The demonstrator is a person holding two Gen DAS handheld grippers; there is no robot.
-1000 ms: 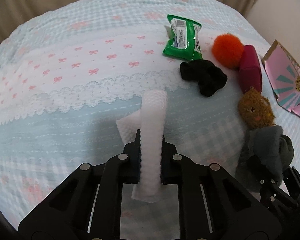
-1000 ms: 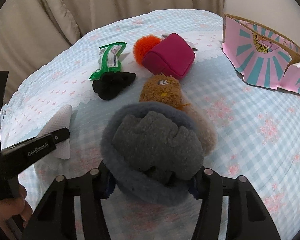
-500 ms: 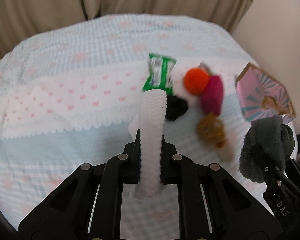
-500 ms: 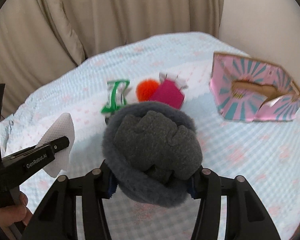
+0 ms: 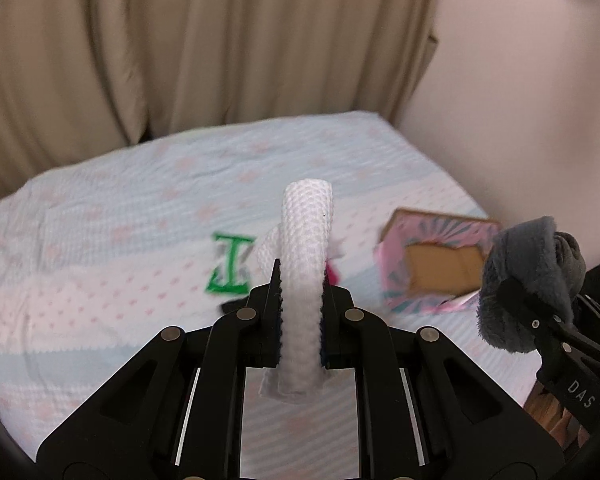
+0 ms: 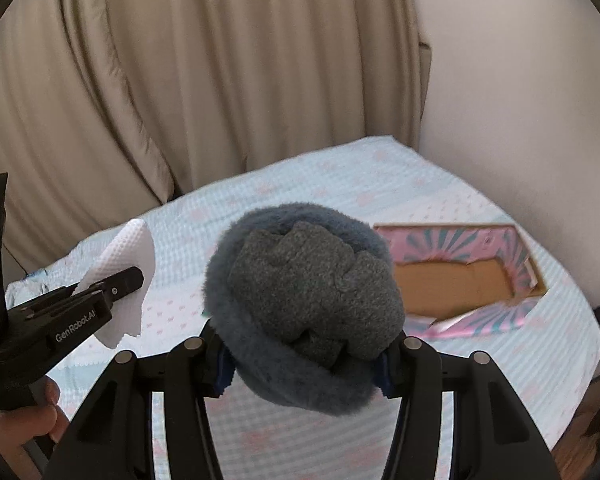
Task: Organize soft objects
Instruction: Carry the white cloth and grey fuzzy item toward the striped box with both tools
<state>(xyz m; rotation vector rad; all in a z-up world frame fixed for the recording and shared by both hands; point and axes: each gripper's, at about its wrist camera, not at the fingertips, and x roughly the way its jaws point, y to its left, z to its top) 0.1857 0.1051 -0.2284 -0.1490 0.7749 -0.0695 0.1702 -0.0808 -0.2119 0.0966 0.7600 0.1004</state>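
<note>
While blur smears the green packet (image 5: pixel 231 266), your left tool (image 5: pixel 300 304) clamps the white cloth (image 5: pixel 306 256), your right tool (image 6: pixel 300 344) the grey plush (image 6: pixel 304 304), both raised above the bed (image 5: pixel 100 280)

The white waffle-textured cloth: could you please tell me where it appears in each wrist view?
Left wrist: white waffle-textured cloth at centre, clamped upright in the left tool.
Right wrist: far left, pinched in that same tool.
Shared landmark: the pink box on the bed.

Black tools (image 5: pixel 300 304) (image 6: pixel 304 344), silver screws, blue pads; "GenRobot.AI", "DAS" markings.
</note>
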